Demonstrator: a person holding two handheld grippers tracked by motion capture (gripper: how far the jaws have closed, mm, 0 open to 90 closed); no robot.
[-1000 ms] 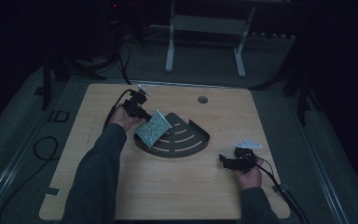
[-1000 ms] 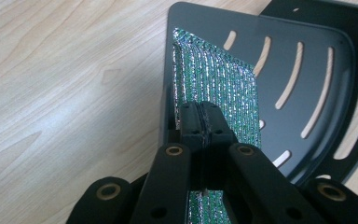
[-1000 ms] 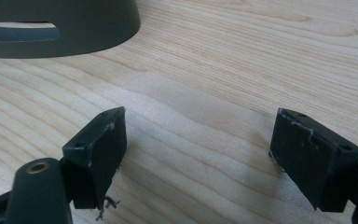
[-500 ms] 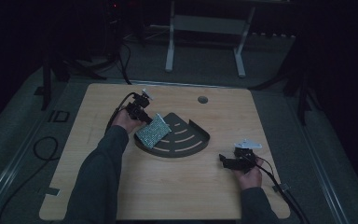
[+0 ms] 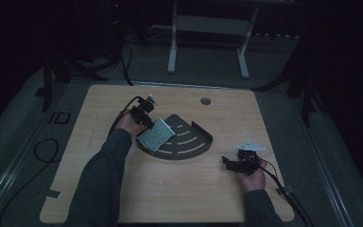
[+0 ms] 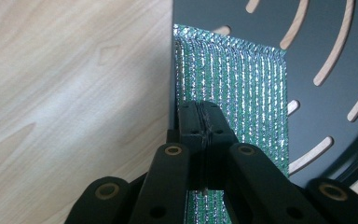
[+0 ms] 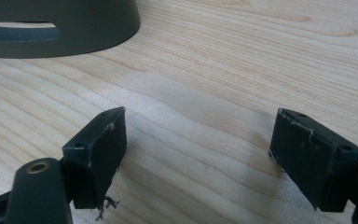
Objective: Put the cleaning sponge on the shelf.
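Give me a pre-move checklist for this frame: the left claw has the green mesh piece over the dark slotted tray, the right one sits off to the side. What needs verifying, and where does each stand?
1. Left claw shut on the green mesh piece: ok, jaws closed on its near edge.
2. Mesh over the dark slotted tray: ok, it lies over the tray's left part, its edge along the tray's straight side.
3. Mesh lying flat on the tray: cannot tell, contact underneath is hidden.
4. Right claw open and empty: ok, jaws wide apart over bare wood.
5. Right claw apart from the tray: ok, the tray wall is well ahead of it.
6. Table around the tray free for the move: ok.
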